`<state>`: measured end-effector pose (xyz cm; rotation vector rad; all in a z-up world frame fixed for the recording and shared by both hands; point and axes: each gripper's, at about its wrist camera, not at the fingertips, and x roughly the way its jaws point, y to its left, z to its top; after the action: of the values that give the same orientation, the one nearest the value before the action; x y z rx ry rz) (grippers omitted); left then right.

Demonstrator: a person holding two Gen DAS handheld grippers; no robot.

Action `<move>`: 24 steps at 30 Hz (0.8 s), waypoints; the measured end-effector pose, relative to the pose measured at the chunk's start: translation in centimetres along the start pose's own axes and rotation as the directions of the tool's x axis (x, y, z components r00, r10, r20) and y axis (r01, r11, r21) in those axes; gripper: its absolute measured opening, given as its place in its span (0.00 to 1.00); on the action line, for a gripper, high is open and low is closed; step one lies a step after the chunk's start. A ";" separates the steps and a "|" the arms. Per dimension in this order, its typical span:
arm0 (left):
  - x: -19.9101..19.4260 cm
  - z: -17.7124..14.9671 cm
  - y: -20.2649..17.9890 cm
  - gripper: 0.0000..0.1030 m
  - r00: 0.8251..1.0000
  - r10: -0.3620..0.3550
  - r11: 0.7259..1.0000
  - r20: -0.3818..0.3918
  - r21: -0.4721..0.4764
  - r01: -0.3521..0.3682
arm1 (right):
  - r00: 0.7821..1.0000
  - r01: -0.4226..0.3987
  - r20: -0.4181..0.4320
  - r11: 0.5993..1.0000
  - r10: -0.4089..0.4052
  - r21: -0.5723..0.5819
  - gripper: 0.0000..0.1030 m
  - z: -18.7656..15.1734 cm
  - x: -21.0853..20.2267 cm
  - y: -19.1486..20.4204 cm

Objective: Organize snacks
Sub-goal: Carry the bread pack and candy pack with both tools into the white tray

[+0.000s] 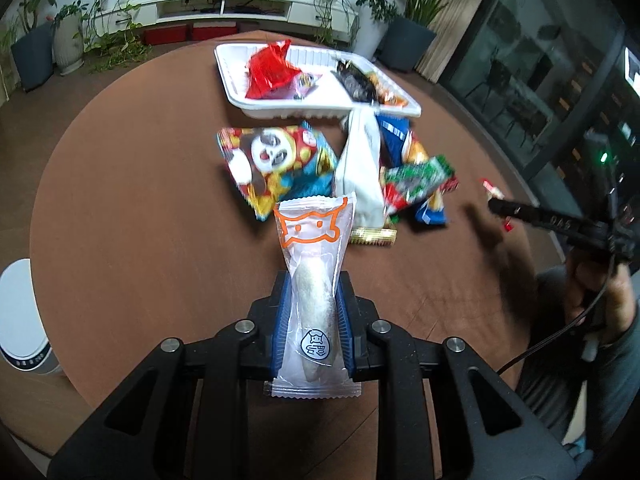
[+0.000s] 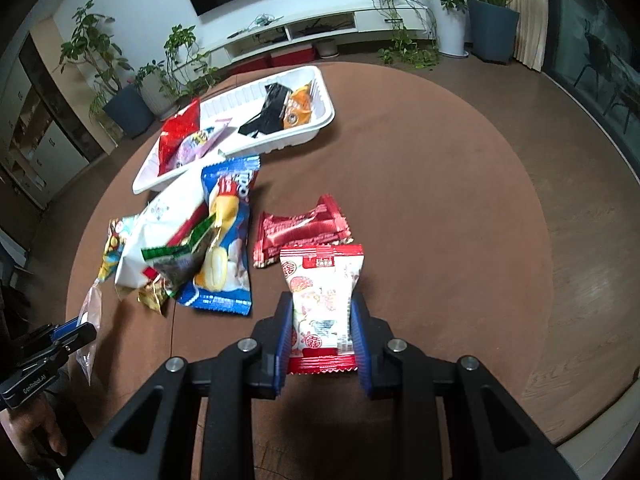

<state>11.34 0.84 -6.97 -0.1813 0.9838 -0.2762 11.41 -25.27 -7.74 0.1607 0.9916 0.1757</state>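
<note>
Carrying both packets to the white tray (image 1: 240, 98) at the table's far edge is the step in hand. The left gripper (image 1: 312, 308) is clamped on a clear-wrapped roll snack (image 1: 314, 296), the right gripper (image 2: 322, 320) on a red-and-white candy packet (image 2: 322, 300), both above the table's near edge. Lift them clear of the loose snack pile (image 2: 200, 240) mid-table, then release low inside the tray beside the packets already there.

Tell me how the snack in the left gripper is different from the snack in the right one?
The clear packet shows a long pale roll and an orange cat face; the red-and-white packet hides its contents behind printed pictures. The clear one is longer and slimmer; the red-and-white one is shorter and wider. Both are sealed and squeezed between blue fingers.
</note>
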 end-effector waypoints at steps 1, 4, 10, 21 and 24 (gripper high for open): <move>-0.3 0.4 0.2 0.19 1.000 -0.006 1.000 0.009 -0.007 0.006 | 1.000 0.002 0.003 1.000 -0.002 0.004 0.28 0.1 0.0 -0.2; -1.1 1.7 0.8 0.19 0.999 -0.020 1.000 0.037 -0.022 0.021 | 1.000 0.003 0.017 1.000 -0.003 0.027 0.28 0.9 -0.3 -1.0; -2.6 5.6 2.5 0.19 0.994 -0.046 0.997 0.099 -0.053 0.051 | 0.998 0.001 0.066 0.997 -0.006 0.079 0.28 3.3 -1.3 -2.9; -2.6 18.0 1.0 0.19 0.979 -0.061 0.998 0.192 0.007 0.061 | 0.964 -0.097 0.243 0.993 0.109 -0.060 0.28 13.3 -4.4 2.4; -1.5 21.2 -0.6 0.19 0.981 -0.052 0.998 0.184 0.049 0.044 | 0.955 -0.129 0.252 0.983 0.159 -0.131 0.28 15.9 -3.2 5.6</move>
<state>28.28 1.34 5.87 -0.1873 0.7886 -0.3195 22.69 -21.36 4.63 0.1484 0.7046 0.3353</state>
